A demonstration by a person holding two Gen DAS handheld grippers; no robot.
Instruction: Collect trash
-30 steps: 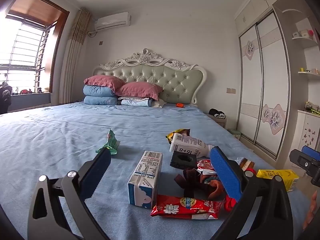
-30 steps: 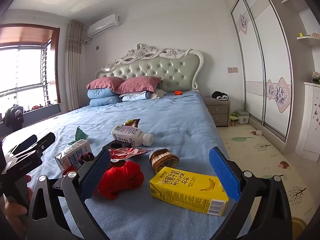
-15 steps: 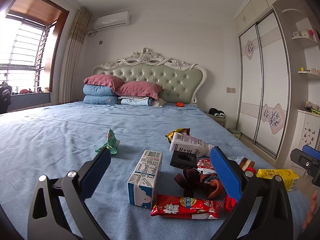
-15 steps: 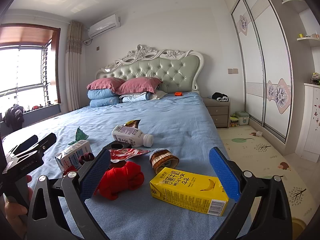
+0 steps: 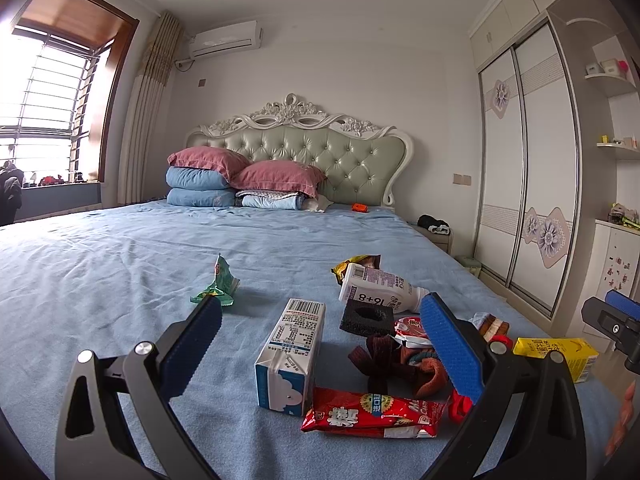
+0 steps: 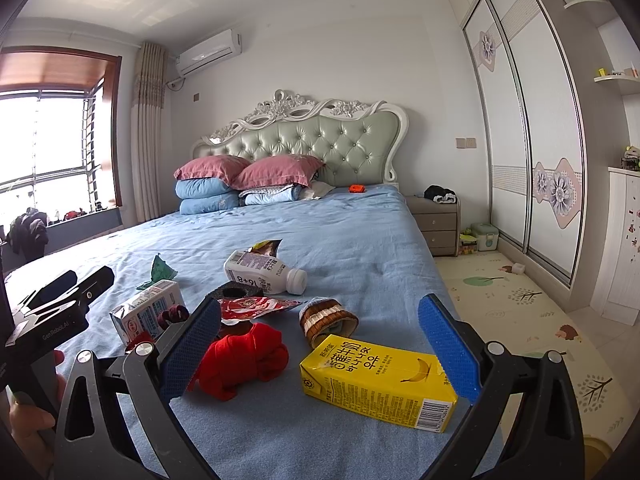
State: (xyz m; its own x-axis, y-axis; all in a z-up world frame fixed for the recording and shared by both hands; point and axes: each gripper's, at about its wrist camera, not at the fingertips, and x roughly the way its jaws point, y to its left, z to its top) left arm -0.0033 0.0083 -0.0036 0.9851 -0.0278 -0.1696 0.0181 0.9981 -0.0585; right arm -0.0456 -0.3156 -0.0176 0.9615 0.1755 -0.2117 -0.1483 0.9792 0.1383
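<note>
Both hand-held grippers hover over the bed [image 6: 360,240], fingers spread apart, nothing held. Right hand-held gripper [image 6: 318,346]: yellow carton [image 6: 376,380] lies lower centre of its frame, just ahead, between the finger lines, long axis running lower right to upper left across the opening. Left hand-held gripper [image 5: 320,344]: blue-and-white carton [image 5: 292,352] at centre, long axis pointing away. Judgement: the right is nearer the yellow carton; the left's own carton suits it.

Bright daylight from blown-out window [image 5: 36,120], soft shadows, sharp focus, fisheye bending, dark vignette corners
</note>
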